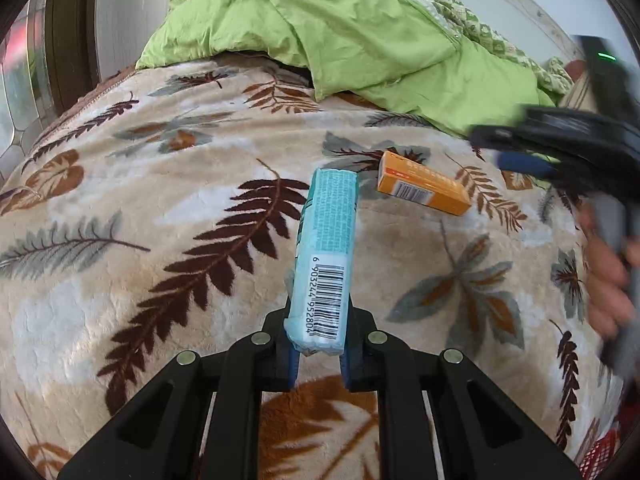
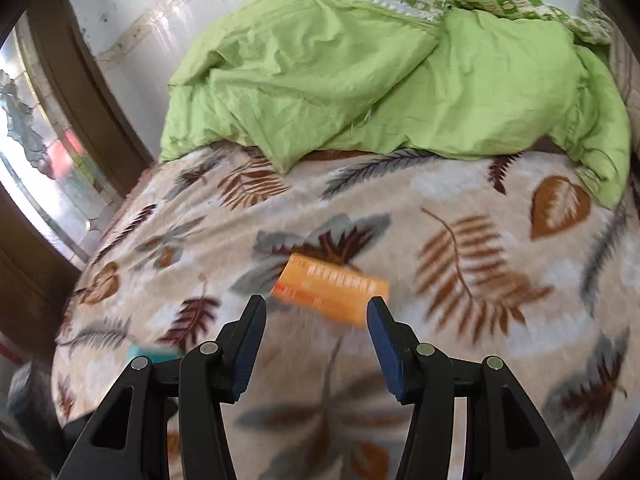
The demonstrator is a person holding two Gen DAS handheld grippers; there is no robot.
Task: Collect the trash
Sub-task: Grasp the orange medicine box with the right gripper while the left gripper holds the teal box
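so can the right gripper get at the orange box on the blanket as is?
Probably yes. The right gripper is open and aimed at the orange box, which lies alone on the leaf-print blanket with nothing over it. The left gripper, shut on the blue pack, sits off to the side.

Both wrist views overlook the leaf-patterned blanket [image 1: 120, 200] closely.

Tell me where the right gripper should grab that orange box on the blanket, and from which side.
Grip the orange box across its narrow width at mid-length, coming down from above with the open right gripper. It lies flat on the leaf-print blanket, long sides exposed, so turning the jaws to straddle them likely works best.
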